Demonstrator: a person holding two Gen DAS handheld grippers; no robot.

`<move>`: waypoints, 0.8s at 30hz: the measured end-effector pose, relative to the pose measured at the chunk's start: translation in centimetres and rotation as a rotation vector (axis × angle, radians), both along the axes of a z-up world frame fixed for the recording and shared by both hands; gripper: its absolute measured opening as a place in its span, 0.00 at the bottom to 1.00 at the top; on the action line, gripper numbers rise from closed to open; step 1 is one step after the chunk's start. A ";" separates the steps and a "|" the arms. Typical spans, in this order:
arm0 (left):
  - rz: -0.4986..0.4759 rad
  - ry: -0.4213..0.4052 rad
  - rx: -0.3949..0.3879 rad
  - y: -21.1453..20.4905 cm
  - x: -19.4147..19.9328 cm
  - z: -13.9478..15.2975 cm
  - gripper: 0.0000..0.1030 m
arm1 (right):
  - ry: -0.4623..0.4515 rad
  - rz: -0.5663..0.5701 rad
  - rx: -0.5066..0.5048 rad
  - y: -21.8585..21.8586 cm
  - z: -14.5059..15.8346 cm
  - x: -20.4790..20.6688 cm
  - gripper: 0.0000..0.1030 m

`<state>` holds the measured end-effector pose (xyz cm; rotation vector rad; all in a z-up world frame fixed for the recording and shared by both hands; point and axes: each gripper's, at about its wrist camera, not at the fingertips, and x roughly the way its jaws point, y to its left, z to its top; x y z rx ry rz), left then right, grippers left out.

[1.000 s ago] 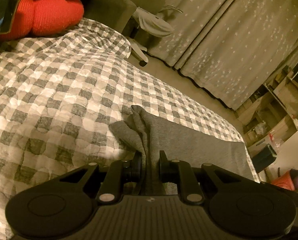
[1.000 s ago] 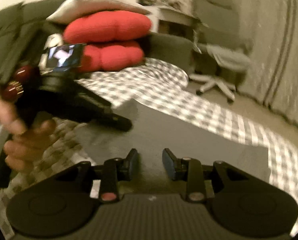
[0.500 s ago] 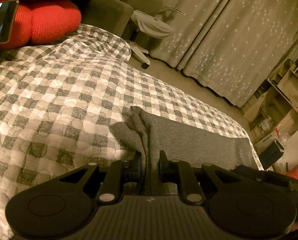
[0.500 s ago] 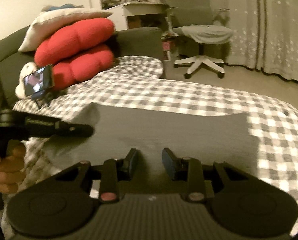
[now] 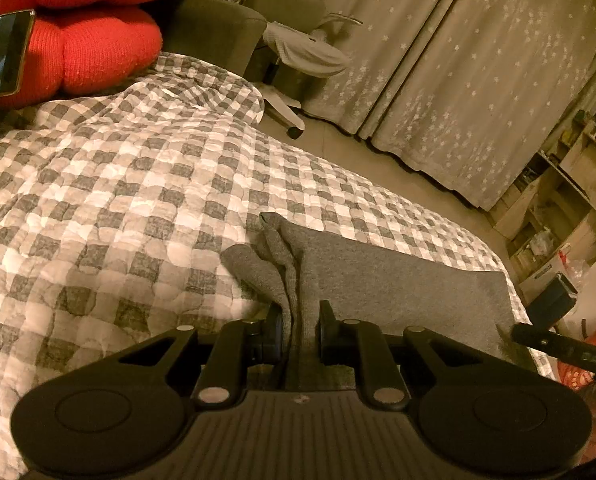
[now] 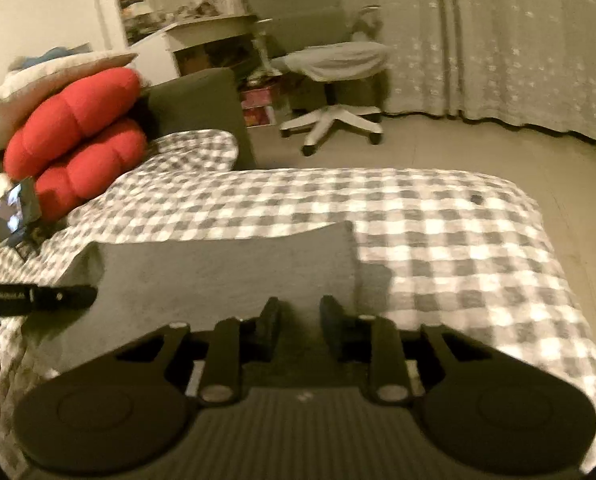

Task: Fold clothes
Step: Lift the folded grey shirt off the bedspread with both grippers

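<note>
Left tongs (image 5: 299,322): clamped on a bunched edge of the grey knitted garment (image 5: 381,284), the gathered fabric being pinched between both pads. Right tongs (image 6: 298,318): jaws closing, positioned at the garment's near edge by its right corner; fabric is seen in the gap, but pad contact cannot be confirmed. The garment is laid flat as a folded rectangle on a bed covered by a grey-and-white checked quilt (image 5: 118,184). Red plush cushions (image 6: 74,136) are stacked at the bed's head, with a phone (image 6: 12,210) propped beside them. A grey swivel chair (image 6: 329,64) and star-patterned curtains (image 5: 477,68) are noted beyond the bed.
</note>
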<state>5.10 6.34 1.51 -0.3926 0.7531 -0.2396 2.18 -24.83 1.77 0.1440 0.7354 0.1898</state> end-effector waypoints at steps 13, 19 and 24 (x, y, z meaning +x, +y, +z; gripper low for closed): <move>0.008 0.030 -0.032 0.1 0.1 -0.2 0.15 | 0.281 -0.040 0.451 -7.8 -2.4 -3.0 0.47; 0.010 0.032 -0.036 0.2 0.1 -0.2 0.15 | 0.297 -0.046 0.561 -9.1 -3.4 -3.0 0.56; 0.011 0.036 -0.042 0.2 0.2 -0.2 0.16 | 0.297 -0.056 0.581 -9.7 -3.9 -2.7 0.54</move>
